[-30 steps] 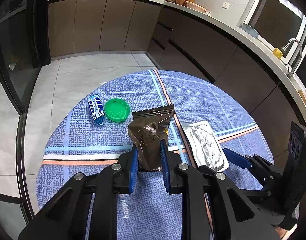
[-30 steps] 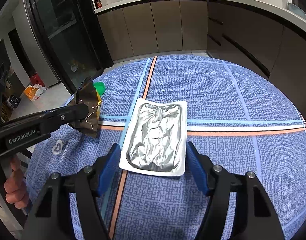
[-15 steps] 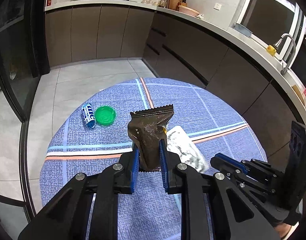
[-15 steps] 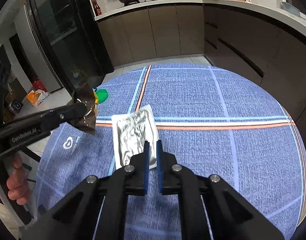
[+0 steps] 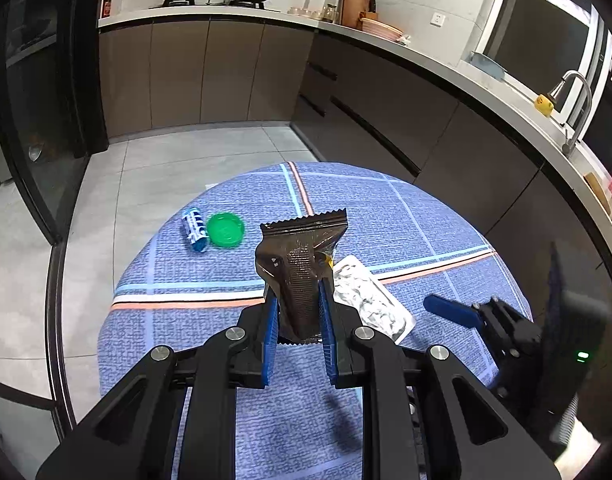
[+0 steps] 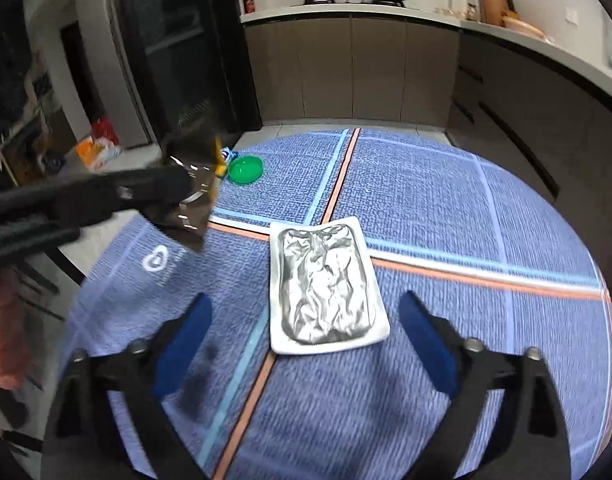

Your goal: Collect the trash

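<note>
My left gripper (image 5: 299, 300) is shut on a crumpled brown snack wrapper (image 5: 301, 256), which it holds upright above the blue checked tablecloth (image 5: 406, 220). The same wrapper (image 6: 193, 184) shows blurred at the left of the right wrist view. A silver foil pouch (image 6: 324, 284) lies flat on the cloth. My right gripper (image 6: 306, 302) hovers just before its near edge, and its jaws are opening wide. Their blue pads stand either side of the pouch without touching it. In the left wrist view the pouch (image 5: 366, 300) lies right of the wrapper.
A green lid (image 5: 225, 230) and a small blue-and-white wrapper (image 5: 194, 229) lie near the round table's far left edge. Kitchen cabinets and a counter (image 5: 426, 60) run behind and to the right. A person's hand (image 6: 5, 344) holds the left gripper's handle.
The right jaws closed at the foil pouch's near edge, then sprang wide apart again; the pouch lies flat, turned slightly. The left gripper rose a little with the brown wrapper.
</note>
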`<state>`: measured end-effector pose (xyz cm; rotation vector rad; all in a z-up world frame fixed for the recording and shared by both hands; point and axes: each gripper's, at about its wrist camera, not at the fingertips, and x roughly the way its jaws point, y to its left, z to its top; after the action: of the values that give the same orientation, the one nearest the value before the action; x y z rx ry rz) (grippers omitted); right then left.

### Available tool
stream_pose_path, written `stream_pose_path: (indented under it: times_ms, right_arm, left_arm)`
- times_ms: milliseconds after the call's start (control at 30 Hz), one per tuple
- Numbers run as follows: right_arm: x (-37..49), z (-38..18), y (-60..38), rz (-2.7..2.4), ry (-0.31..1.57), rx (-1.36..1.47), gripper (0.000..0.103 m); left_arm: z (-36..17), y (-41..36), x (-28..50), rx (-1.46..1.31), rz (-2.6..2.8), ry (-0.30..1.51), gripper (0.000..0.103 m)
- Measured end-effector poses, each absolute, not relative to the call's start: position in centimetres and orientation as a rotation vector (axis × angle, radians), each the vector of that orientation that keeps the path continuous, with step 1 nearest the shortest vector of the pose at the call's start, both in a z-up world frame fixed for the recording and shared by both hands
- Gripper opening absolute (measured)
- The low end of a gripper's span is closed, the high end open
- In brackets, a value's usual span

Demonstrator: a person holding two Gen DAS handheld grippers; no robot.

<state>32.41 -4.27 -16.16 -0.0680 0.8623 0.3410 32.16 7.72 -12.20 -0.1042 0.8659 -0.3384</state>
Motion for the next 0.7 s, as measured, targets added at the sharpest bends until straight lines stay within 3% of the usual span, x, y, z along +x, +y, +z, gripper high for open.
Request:
stream_pose_path:
  times_ms: [167,333,700]
  right_arm:
    - [34.2,-17.7,-3.8,0.327,0.903,-0.092,0.092]
    - [34.5,-18.1,-4.3,0.308,0.913,-0.073,0.068]
    - [33.6,-17.4,-4.8,0.308,0.894,-0.052,0.067]
  left_arm:
    - [-12.8,8.4,32.3,-0.112,-0.332,0.877,0.017]
    - [-13.3,8.7,32.5,-0.121,-0.33,0.889,0.017]
    - [-13.1,8.2,32.4,-0.117,-0.337,0.884,0.017]
